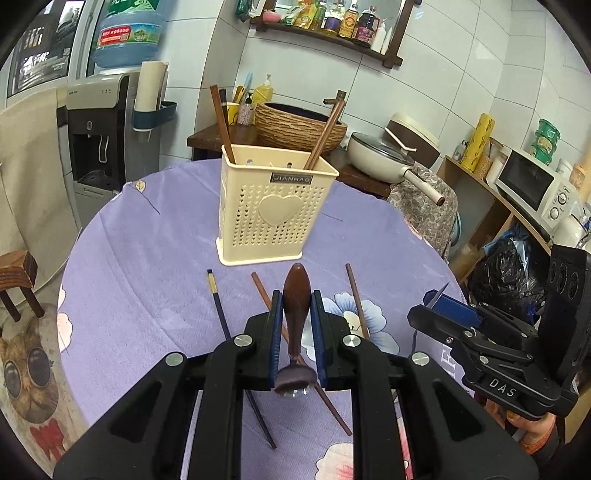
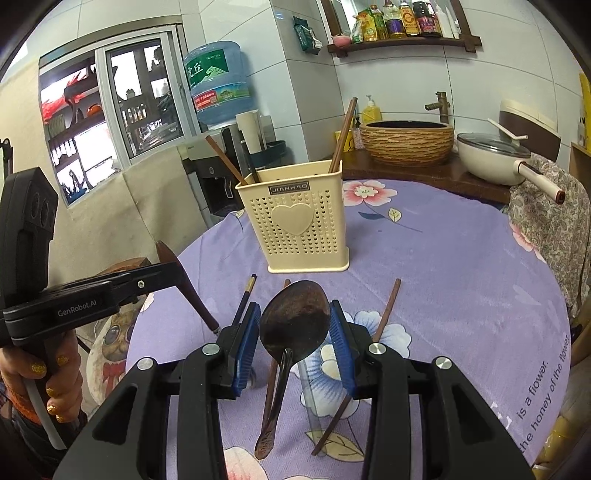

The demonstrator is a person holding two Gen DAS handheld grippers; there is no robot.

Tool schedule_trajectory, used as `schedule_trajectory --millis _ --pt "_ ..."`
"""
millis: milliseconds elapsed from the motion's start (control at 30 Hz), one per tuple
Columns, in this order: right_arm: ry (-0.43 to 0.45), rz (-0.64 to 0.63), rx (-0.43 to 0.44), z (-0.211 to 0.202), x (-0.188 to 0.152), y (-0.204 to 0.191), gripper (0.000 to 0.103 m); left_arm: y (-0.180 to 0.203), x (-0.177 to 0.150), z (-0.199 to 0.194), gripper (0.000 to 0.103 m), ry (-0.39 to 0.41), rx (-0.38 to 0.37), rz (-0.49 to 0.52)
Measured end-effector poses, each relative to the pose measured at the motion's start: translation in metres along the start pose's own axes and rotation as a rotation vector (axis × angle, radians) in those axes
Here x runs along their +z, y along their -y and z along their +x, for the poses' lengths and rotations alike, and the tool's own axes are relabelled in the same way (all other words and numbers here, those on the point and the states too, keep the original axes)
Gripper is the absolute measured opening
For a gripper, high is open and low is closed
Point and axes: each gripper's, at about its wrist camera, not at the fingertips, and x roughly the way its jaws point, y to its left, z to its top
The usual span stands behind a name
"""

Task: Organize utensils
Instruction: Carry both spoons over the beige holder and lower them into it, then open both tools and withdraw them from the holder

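Now both spoons are lifted toward the holder.
Left gripper (image 1: pixel 295 314) clamps a wooden spoon (image 1: pixel 296 295); right gripper (image 2: pixel 293 328) pinches a metal spoon (image 2: pixel 294 319); the utensil holder (image 1: pixel 275 206) stands straight ahead, nearer the left.

Both wrist cameras look down along their tongs, sharing the nearby utensil holder (image 1: pixel 275 206) and table (image 1: pixel 147 258).

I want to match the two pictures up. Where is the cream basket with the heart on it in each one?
Left wrist view: the cream basket stands upper middle, on the purple tablecloth.
Right wrist view: the cream basket stands just left of the middle.
Shared landmark: the blue water bottle behind it.
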Motion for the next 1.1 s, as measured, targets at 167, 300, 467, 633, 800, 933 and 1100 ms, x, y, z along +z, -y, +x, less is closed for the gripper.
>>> schedule_trajectory --millis 167,300,467,633,800,933,1100 --pt "0.003 -0.031 -0.007 0.006 0.006 -0.003 0.037 0.003 0.016 -0.002 0.016 0.029 0.01 0.015" --pt "0.01 -0.063 -0.017 0.008 0.015 -0.007 0.037 0.003 0.031 0.0 0.015 0.042 0.011 0.021" --pt "0.022 -0.088 -0.018 0.012 0.036 -0.009 0.037 0.002 0.055 0.0 0.015 0.05 -0.003 0.027" --pt "0.077 -0.124 -0.026 0.018 0.083 -0.012 0.037 0.003 0.103 -0.014 0.015 0.107 -0.012 0.027" --pt "0.211 -0.136 -0.088 0.02 0.159 -0.014 0.037 0.008 0.167 -0.032 0.015 0.19 0.02 0.033" --pt "0.307 -0.14 -0.162 0.03 0.209 -0.015 0.037 0.007 0.218 -0.028 0.016 0.237 0.117 0.02" --pt "0.338 -0.138 -0.237 0.062 0.23 -0.012 0.037 -0.006 0.237 0.005 0.015 0.207 0.174 -0.018"
